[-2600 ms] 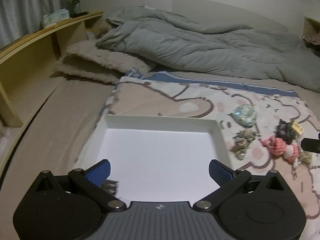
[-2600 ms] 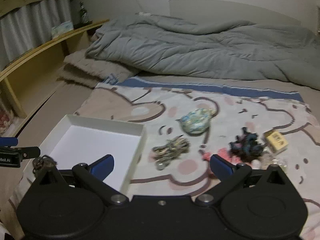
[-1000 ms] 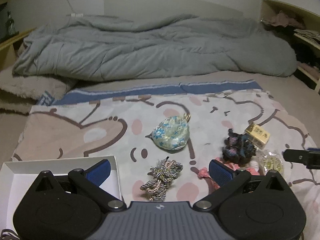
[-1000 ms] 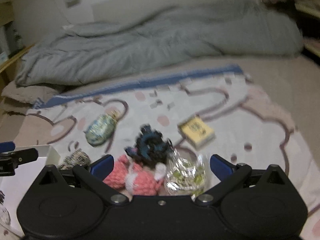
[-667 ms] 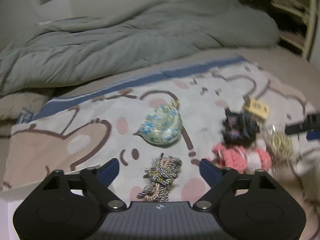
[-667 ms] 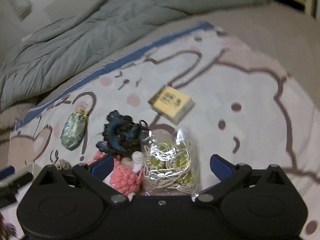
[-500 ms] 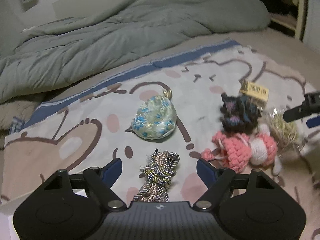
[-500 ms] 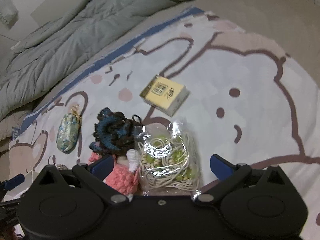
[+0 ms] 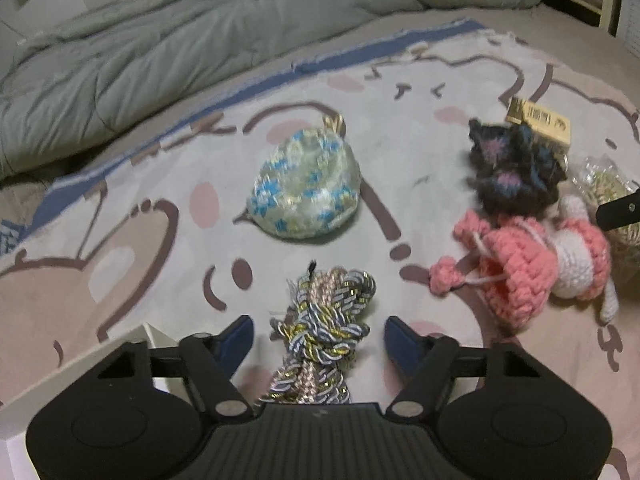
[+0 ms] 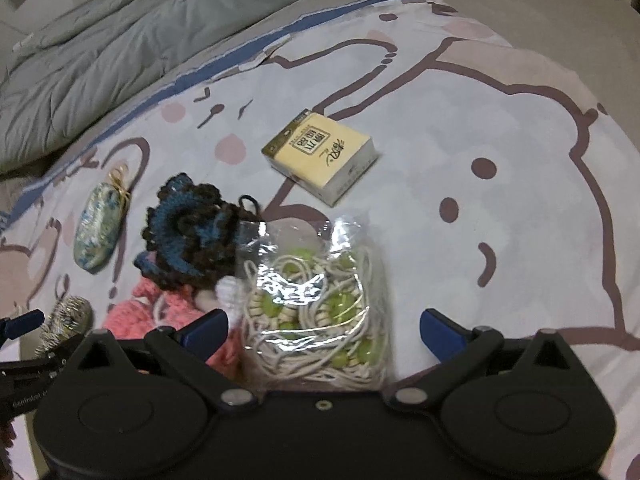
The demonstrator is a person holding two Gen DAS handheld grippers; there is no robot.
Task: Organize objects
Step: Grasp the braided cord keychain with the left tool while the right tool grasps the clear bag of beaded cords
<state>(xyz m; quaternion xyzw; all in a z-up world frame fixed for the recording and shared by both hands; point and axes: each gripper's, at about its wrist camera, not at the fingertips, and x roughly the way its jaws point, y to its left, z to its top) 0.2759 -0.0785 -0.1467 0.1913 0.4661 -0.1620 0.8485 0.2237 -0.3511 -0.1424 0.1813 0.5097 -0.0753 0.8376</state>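
My left gripper [image 9: 318,334] is open, its blue fingertips on either side of a braided silver-gold cord bundle [image 9: 324,324] on the patterned blanket. Beyond it lie a blue-floral pouch [image 9: 306,190], a dark crochet piece [image 9: 516,172] and a pink crochet doll [image 9: 528,264]. My right gripper [image 10: 324,328] is open around a clear bag of beaded cord [image 10: 316,304]. A yellow box [image 10: 320,156], the dark crochet piece [image 10: 188,232] and the pouch [image 10: 98,228] lie beyond it. The white box corner [image 9: 80,372] shows at lower left.
A rumpled grey duvet [image 9: 180,40] covers the far side of the bed. The cartoon-print blanket [image 10: 480,140] extends to the right. The left gripper's tip [image 10: 20,326] shows at the right view's left edge beside the cord bundle [image 10: 66,320].
Both grippers moved forward and down from the white box toward the objects. The left now straddles the cord bundle and its jaws have narrowed; the right now straddles the bead bag.
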